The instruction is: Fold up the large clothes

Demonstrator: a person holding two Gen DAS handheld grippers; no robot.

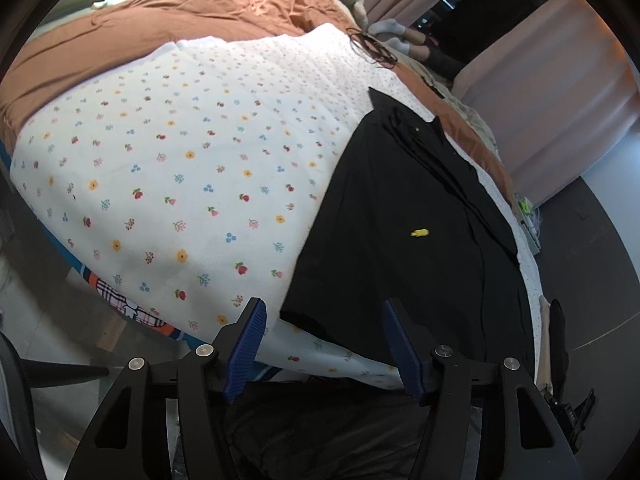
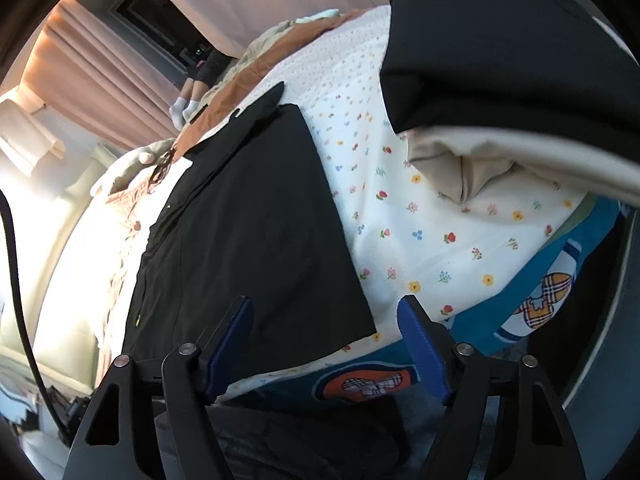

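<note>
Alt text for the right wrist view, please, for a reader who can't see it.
A black garment lies flat on a white floral bedspread, its near corner just ahead of the open right gripper, which holds nothing. At upper right sit stacked folded clothes, black over beige; pink curtains hang behind the bed.

Shirt point(image 1: 404, 216) flat on quilt point(image 1: 180, 152)

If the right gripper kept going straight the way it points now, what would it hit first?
Probably the near hem of the black garment lying on the floral sheet; the right gripper is open, and depth is uncertain.
</note>
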